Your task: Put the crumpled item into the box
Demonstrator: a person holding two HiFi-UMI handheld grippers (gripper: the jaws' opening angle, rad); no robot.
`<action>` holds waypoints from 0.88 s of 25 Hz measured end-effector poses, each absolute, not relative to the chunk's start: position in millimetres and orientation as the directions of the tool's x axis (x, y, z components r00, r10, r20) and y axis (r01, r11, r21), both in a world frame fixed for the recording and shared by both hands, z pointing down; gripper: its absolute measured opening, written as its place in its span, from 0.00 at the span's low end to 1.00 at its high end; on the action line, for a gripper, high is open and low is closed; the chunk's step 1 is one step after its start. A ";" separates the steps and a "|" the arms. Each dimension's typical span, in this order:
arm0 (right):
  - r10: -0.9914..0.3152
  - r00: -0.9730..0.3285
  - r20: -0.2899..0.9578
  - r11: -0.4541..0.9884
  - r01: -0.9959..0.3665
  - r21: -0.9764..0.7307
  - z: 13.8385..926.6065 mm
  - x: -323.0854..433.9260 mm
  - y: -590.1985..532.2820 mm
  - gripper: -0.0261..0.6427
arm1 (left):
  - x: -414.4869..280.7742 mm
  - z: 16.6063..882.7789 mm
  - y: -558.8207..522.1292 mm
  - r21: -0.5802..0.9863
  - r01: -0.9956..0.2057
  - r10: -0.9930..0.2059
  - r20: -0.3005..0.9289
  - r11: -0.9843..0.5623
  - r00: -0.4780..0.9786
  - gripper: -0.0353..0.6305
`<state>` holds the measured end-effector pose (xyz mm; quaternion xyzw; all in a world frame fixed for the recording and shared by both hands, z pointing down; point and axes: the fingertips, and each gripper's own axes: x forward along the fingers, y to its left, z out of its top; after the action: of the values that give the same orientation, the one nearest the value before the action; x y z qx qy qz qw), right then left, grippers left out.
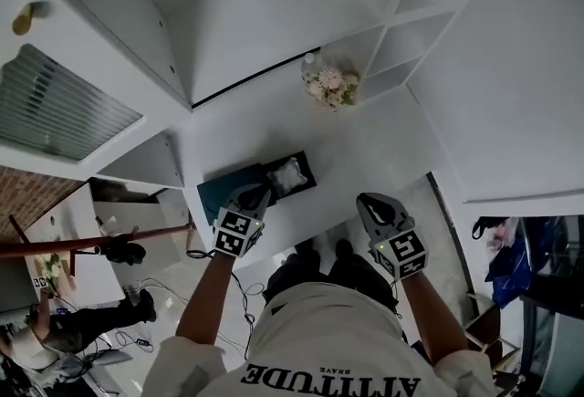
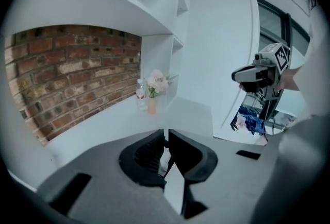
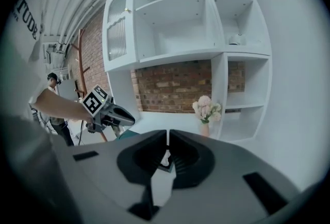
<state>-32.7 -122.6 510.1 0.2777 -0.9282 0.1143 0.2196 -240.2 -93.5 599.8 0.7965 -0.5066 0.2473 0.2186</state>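
Observation:
A white crumpled item (image 1: pixel 288 174) lies inside a small dark open box (image 1: pixel 307 182) on the white counter (image 1: pixel 383 158). My left gripper (image 1: pixel 256 195) hovers at the box's near-left side, tips just short of the item. In the left gripper view its jaws (image 2: pixel 166 133) stand together with only a thin slit and nothing pinched. My right gripper (image 1: pixel 369 201) hangs to the right of the box, above the counter's front edge, jaws together and empty (image 3: pixel 168 134). Through its slit a bit of the white item (image 3: pixel 165 159) shows.
A teal mat (image 1: pixel 215 189) lies under and left of the box. A vase of pale flowers (image 1: pixel 330 87) and a small bottle (image 1: pixel 310 65) stand at the back by white shelves (image 1: pixel 411 30). A brick wall (image 2: pixel 77 73) lies behind. Another person (image 1: pixel 55 331) is on the floor at left.

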 end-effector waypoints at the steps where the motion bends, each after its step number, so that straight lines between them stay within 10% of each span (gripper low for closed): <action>1: -0.460 -0.758 0.463 0.826 -0.556 -0.089 507.0 -31.8 -122.6 0.09 | -238.9 590.3 -89.2 0.090 -0.922 -0.719 0.600 -0.376 0.352 0.12; 22: -0.286 -0.896 0.340 0.942 -0.328 -0.073 466.5 50.9 -102.4 0.09 | -156.8 480.8 25.1 0.064 -0.997 -0.932 0.361 0.040 -0.014 0.09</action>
<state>50.9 -102.4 466.5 0.1580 -0.9715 0.0645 0.1643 -156.8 25.1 480.8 0.6849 -0.7043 0.1047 0.1545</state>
